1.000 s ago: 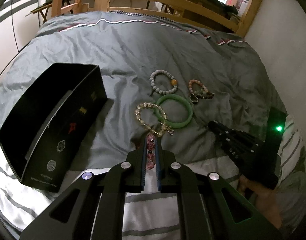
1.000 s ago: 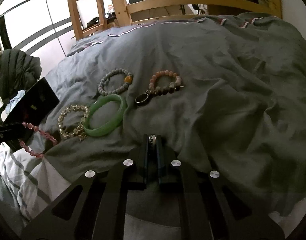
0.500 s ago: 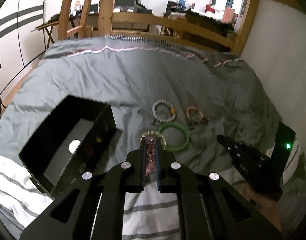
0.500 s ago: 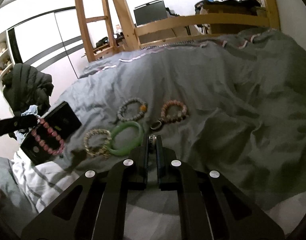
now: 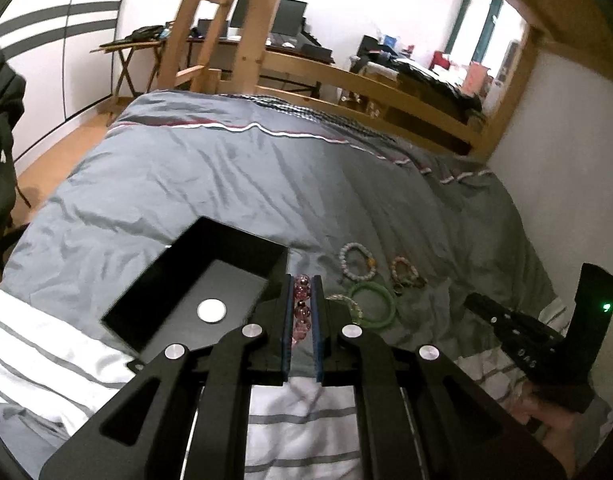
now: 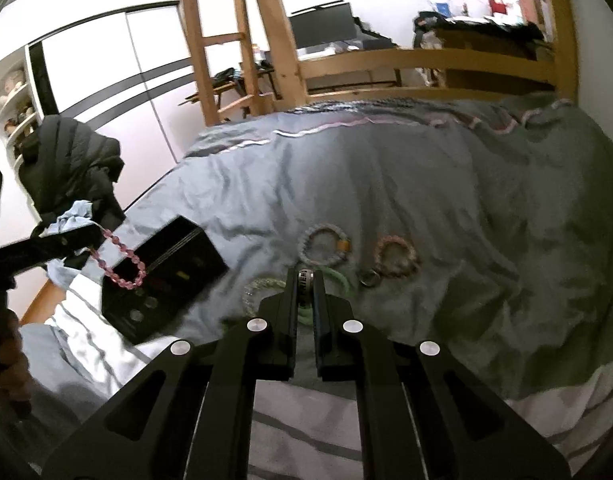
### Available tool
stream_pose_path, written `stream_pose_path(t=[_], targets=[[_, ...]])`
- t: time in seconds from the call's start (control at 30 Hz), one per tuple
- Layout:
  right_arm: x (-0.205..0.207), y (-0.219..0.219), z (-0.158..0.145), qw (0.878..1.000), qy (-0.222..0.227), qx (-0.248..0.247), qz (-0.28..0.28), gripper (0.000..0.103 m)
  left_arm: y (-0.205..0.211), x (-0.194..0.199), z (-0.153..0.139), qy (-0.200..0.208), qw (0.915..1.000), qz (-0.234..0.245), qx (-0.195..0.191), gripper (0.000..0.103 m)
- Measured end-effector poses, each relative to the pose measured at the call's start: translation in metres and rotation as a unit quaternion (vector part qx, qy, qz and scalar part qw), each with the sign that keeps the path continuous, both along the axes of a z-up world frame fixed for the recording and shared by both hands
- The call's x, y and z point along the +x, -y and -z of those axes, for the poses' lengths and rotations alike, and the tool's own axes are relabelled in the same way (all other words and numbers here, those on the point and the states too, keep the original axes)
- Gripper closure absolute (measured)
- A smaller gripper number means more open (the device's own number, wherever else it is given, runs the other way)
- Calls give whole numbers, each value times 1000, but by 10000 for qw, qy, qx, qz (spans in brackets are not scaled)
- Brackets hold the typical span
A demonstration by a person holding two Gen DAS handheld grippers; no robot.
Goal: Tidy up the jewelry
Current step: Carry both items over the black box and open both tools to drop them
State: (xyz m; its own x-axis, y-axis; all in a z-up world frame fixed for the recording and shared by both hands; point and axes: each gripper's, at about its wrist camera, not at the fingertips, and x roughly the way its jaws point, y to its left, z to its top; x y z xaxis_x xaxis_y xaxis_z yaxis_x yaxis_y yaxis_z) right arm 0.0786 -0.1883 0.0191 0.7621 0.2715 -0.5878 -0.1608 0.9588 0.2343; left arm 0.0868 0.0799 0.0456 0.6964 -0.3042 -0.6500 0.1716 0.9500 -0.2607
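Left gripper (image 5: pixel 301 280): fingers clamped on a pink bead bracelet (image 5: pixel 300 308), pinched at one part of the loop; in the right wrist view the rest of it (image 6: pixel 124 266) dangles free below the tool. Risk: the hanging loop swings and snags the wall of the black box (image 5: pixel 280 258) instead of dropping inside, or beads slide out of the narrow pinch.

Right gripper (image 6: pixel 305 276): fingers nearly closed on a small metal ring (image 6: pixel 304 280), held right at the tips. Risk: little purchase there; any twist could flip it out onto the grey duvet (image 5: pixel 226 184), where folds would hide it.

Box sits open-topped on soft bedding just left of the left fingers, slightly tilted; a push on its rim would likely tip or shift it. Inside looks empty apart from a bright round spot.

Further out, still on the duvet: a clear bead bracelet (image 5: pixel 346 304), a green bangle (image 5: pixel 372 306), a dark ring (image 5: pixel 398 290), two more bead bracelets (image 5: pixel 358 266); all close together, so a low pass could drag neighbours.

Open room: bare duvet beyond and right of the jewelry. Wall bounds the right side, wooden bed rail (image 5: pixel 366 84) the far end.
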Motion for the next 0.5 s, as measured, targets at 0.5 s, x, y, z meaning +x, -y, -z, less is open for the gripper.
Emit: stream_pose_path(t=[0.5], targets=[[68, -144, -33, 9868, -451, 238, -1540, 96, -66, 17, 14, -380, 9962, -237, -743, 96]])
